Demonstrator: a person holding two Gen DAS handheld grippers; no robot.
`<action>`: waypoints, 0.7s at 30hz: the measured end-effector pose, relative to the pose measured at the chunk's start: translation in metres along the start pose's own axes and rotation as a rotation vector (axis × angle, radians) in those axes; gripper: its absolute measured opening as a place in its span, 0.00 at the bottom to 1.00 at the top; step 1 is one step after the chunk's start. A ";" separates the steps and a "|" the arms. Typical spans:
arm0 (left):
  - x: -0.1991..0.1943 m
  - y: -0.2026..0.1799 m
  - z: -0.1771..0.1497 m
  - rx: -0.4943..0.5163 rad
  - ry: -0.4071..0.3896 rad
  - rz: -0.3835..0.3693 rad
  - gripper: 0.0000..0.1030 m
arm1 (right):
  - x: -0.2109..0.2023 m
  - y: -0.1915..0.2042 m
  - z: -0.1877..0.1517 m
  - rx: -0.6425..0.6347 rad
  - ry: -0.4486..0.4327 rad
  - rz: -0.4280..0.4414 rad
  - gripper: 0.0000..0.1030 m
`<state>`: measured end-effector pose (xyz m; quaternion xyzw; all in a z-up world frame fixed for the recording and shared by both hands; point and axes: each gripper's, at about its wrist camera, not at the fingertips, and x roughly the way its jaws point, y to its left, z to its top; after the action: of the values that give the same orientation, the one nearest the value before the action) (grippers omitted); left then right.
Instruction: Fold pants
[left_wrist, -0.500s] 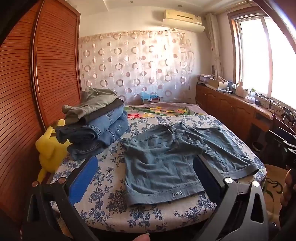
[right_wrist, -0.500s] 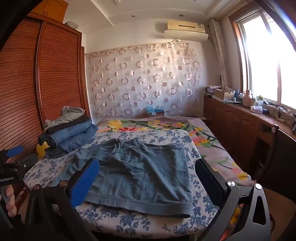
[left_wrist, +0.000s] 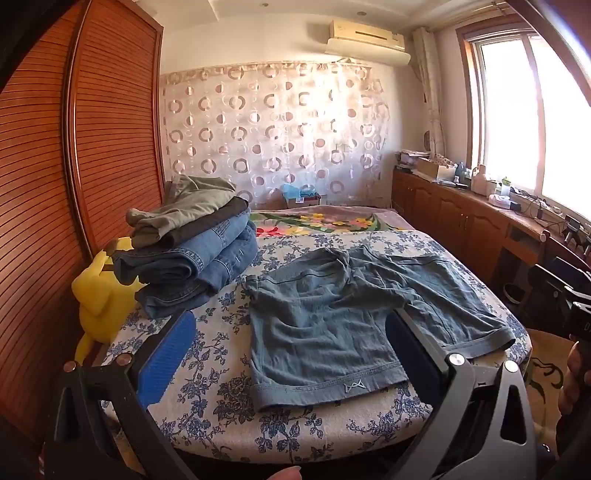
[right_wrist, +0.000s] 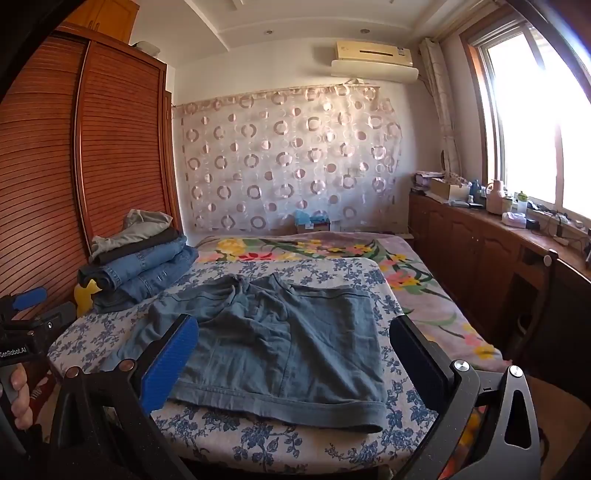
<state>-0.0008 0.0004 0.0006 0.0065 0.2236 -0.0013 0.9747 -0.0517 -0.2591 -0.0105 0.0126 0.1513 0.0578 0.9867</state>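
Shorts (left_wrist: 332, 325) of faded blue-grey cloth lie spread flat on the bed (left_wrist: 207, 398), filling the centre of both wrist views, waistband toward the far curtain and the two leg hems toward me. In the left view one hem with a small stitched logo sits at lower centre, and the other leg runs off toward the right edge of the mattress. Nothing is folded yet, so I judge I am at the very start: the approach before the first grasp.

My left tool (left_wrist: 291, 354) hangs above the near edge of the bed with its jaws spread wide, the blue pad at lower left and the dark pad at lower right, holding nothing. My right tool (right_wrist: 291, 354) is likewise wide apart and empty, framing the nearer leg in the lower half of its view. Neither touches the cloth.

A stack of folded pants (left_wrist: 188, 254), jeans under a grey pair, rests at the left of the frame against the slatted wardrobe (left_wrist: 74, 166), with a yellow plush toy (left_wrist: 99, 299) beside it.

Next, I think, comes a lengthwise fold, one leg laid over the other. That calls for lowering each tool to one side of the garment, one at a hem corner and one at the waistband, and pinching only the top leg's layers. The crotch area looks rumpled, so the fold line may want smoothing.
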 end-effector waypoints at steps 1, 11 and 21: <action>0.000 0.000 0.000 0.000 -0.001 0.002 1.00 | 0.001 0.000 0.000 -0.001 0.002 0.000 1.00; -0.001 0.000 0.000 0.000 -0.002 0.000 1.00 | 0.002 0.000 -0.001 -0.003 0.001 0.000 1.00; -0.005 0.001 0.000 -0.001 -0.004 0.002 1.00 | 0.000 0.000 -0.001 -0.003 0.000 -0.001 1.00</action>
<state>-0.0051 0.0015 0.0022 0.0061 0.2215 -0.0002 0.9751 -0.0524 -0.2590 -0.0117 0.0111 0.1513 0.0577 0.9867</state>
